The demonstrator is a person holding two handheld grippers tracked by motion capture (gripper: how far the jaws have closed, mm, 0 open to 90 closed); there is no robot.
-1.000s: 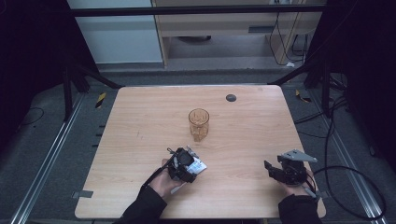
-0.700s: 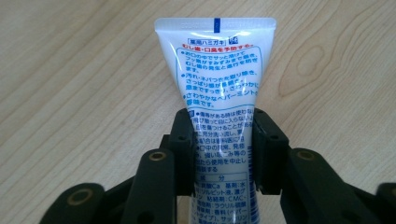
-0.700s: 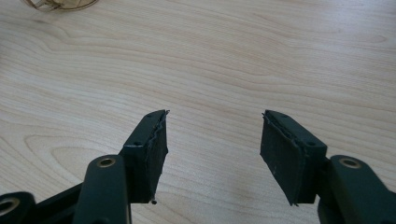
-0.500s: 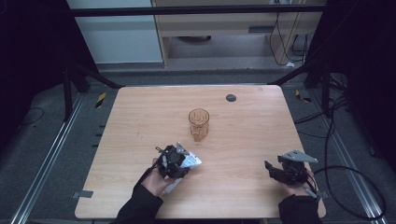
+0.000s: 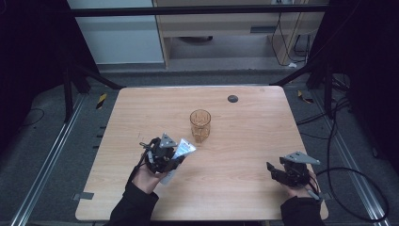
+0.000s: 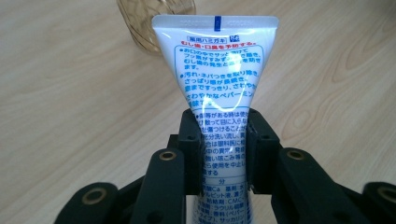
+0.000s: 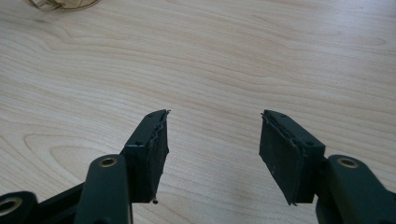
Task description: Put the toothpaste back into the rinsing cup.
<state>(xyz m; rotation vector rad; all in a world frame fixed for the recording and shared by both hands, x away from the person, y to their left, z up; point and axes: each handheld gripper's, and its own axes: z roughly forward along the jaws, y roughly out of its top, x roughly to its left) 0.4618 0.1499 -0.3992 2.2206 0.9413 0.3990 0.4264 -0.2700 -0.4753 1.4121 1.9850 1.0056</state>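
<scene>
Toothpaste tube (image 6: 215, 84) sits clamped between the black jaws of the left gripper (image 6: 223, 147), which have just been closing on it; both pads press the tube's sides, its flat crimped end pointing away from the gripper toward the glass (image 6: 156, 23). Blue and red printed text covers the white tube. Seen from the high view, the left gripper (image 5: 165, 157) is at the near left of the table (image 5: 244, 141), close in front of the amber glass (image 5: 200, 125) and a little to its left, with the tube (image 5: 183, 149) angled up toward the glass; the tube's end stops just short of the glass base, not touching it. The person's left hand (image 5: 146, 176) and dark sleeve come in from the table's near edge. The right gripper (image 5: 277, 172) is well to the right of the glass, near the table's front right corner, with the right hand (image 5: 299, 186) behind it. In its own view the right gripper (image 7: 212, 140) has its jaws parted with nothing between them, only bare wood below. The glass stands upright near the table's middle. Beyond the glass, toward the far edge, a small dark round disc (image 5: 232, 98) lies on the wood.
</scene>
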